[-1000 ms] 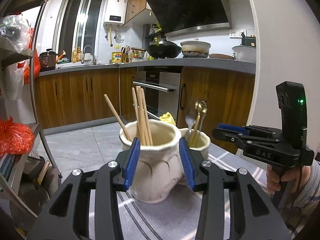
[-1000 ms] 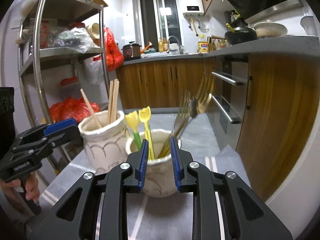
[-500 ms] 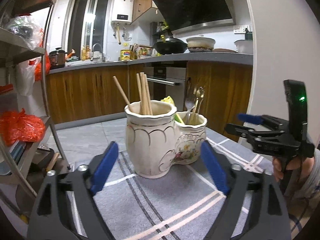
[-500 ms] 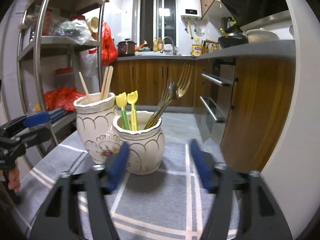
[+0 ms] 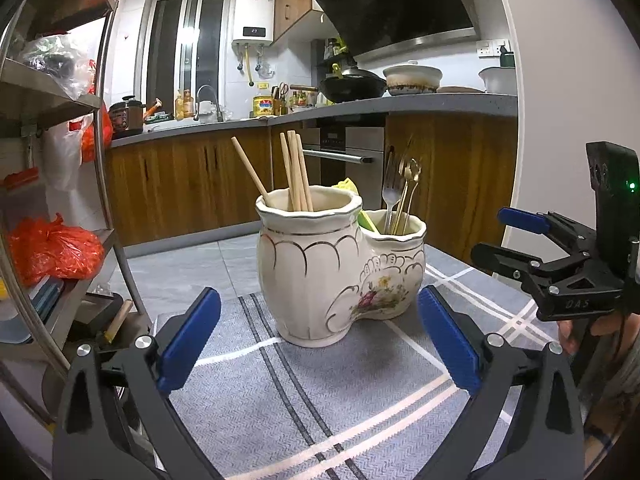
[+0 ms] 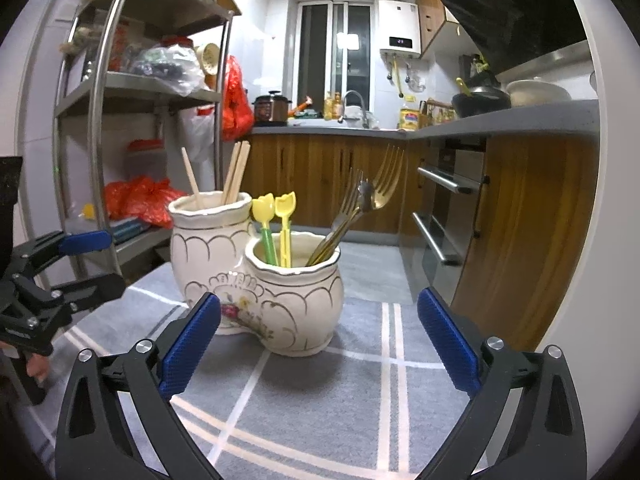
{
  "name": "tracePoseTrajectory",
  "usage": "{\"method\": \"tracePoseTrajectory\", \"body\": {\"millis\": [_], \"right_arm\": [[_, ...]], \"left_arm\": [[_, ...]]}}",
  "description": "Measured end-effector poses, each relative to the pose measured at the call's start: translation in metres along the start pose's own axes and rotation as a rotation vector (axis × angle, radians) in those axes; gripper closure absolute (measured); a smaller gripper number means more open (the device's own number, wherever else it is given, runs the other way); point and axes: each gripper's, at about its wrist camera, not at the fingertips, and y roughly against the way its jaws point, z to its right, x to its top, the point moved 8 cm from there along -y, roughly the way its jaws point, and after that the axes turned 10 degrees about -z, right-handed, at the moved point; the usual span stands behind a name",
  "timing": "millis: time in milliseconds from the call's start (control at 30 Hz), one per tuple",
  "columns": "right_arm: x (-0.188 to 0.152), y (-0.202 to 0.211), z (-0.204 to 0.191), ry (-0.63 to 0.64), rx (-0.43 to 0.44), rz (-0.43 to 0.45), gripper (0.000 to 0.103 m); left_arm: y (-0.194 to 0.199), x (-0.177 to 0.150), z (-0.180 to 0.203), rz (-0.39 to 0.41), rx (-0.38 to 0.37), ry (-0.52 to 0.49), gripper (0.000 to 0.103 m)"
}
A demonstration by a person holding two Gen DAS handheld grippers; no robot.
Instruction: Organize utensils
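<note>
A cream double ceramic utensil holder [image 5: 316, 272] stands on a grey striped cloth [image 5: 304, 408]. Its taller pot holds wooden chopsticks [image 5: 294, 172]; the shorter pot [image 6: 296, 304] holds metal forks and spoons [image 6: 360, 208] and two yellow plastic forks [image 6: 276, 224]. My left gripper [image 5: 318, 336] is open and empty, back from the holder. My right gripper [image 6: 318, 336] is open and empty, also back from it. Each gripper shows in the other's view: the right one [image 5: 560, 264] and the left one [image 6: 52, 280].
A metal shelf rack [image 6: 100, 120] with bags stands at the left. Wooden kitchen cabinets and an oven [image 5: 344, 160] are behind. A white wall [image 5: 568, 80] is on the right. The cloth's far edge drops to the tiled floor [image 5: 180, 268].
Both grippers have opened wide and pulled back from the holder; a second ago each was nearly closed around the holder's pots.
</note>
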Motion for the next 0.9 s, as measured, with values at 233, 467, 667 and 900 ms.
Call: {"method": "tracePoseTrajectory", "body": {"millis": [233,467,667,900], "right_arm": [[-0.0006,-0.0016,-0.0020,0.006,0.001,-0.007,0.005],[-0.0007,-0.0021,-0.0027,0.008,0.000,-0.009,0.005],[-0.0012,-0.0023,-0.0031,0.009,0.000,-0.010,0.005],[-0.0010,-0.0024,-0.0030,0.009,0.000,-0.010,0.005]], "left_arm": [[-0.0026,-0.0008,-0.0016,-0.014,0.003,0.015,0.006],[-0.0027,-0.0020,-0.0026,-0.014,0.006,0.018,0.006],[-0.0030,-0.0020,-0.0031,-0.014,0.006,0.018,0.006],[-0.0032,-0.0028,-0.0045,-0.017,0.009,0.022,0.006]]}}
